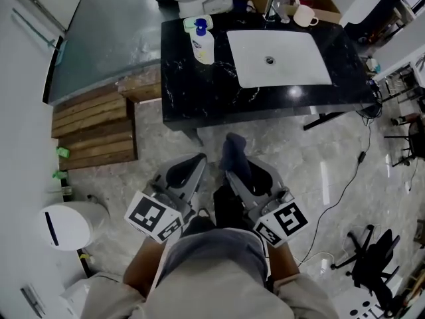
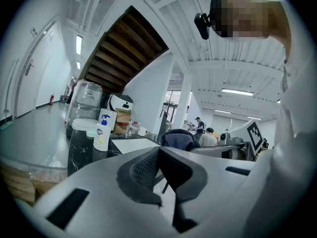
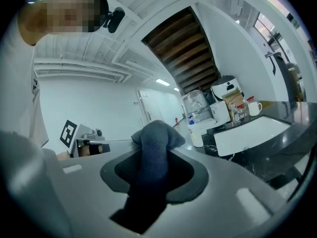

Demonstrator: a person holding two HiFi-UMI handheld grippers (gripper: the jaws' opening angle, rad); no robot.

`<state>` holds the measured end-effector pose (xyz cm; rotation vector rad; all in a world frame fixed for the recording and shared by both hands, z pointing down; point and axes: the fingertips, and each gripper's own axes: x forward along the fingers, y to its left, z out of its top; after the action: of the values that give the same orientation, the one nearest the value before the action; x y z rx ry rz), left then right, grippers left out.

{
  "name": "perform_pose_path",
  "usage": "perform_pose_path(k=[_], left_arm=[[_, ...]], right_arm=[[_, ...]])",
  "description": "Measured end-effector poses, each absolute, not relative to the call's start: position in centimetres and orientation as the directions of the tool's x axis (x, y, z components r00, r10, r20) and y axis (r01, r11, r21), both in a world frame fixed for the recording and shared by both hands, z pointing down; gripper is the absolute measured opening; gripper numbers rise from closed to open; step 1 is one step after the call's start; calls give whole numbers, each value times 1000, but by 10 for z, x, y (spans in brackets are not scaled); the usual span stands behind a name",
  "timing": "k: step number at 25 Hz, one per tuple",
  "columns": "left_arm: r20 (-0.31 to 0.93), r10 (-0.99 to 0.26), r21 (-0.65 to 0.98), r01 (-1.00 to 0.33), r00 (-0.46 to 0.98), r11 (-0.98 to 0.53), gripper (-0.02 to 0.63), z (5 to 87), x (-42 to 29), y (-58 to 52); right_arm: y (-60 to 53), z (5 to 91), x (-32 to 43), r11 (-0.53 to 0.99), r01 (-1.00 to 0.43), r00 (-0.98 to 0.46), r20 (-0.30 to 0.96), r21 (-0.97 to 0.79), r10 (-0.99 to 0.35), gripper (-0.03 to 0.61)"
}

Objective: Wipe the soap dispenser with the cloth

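**Blue cloth (image 1: 234,155) in my right gripper (image 1: 247,175)**

I pinch the cloth tight there. My left gripper (image 1: 188,171) is pressed together, with nothing inside. The soap dispenser (image 1: 202,44) stands on the black counter (image 1: 199,95), beside the white sink (image 1: 292,68), well apart from both grippers.

White soap dispenser (image 1: 203,44) stands upright; dark cloth (image 1: 234,154) pinched in right claw (image 3: 154,157).

No text, brand or number can be read. The soap dispenser (image 1: 202,44) on the table (image 1: 199,98) bears a coloured label whose print is too small to make out. The left marker cube (image 1: 154,216) and the right marker cube (image 1: 284,222) carry black-and-white square patterns without letters.
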<state>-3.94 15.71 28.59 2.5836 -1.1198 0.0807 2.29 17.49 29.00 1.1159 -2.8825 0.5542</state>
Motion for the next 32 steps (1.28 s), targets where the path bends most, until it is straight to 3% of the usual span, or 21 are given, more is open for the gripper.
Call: perform_pose_path(k=[6,15,23,32], left_arm=[[210,-714,242,-743,668,-624,3,291,-21,99],[160,-761,155,-777,629,-610,3,256,-15,54],[99,-792,107,-798,602,-593,3,232,-33,12],[120,-780,110,-789,614,-604,3,252,-65,-61]], right_arm=[[120,298,40,695,-627,-766,118,-350,-632,121],[76,266,49,745,-591,-793,54,-310,-606,121],[44,247,47,752,-602,-785,26,-269,-619,120],[-3,247,16,734,-627,-768,48,-259,-639,120]])
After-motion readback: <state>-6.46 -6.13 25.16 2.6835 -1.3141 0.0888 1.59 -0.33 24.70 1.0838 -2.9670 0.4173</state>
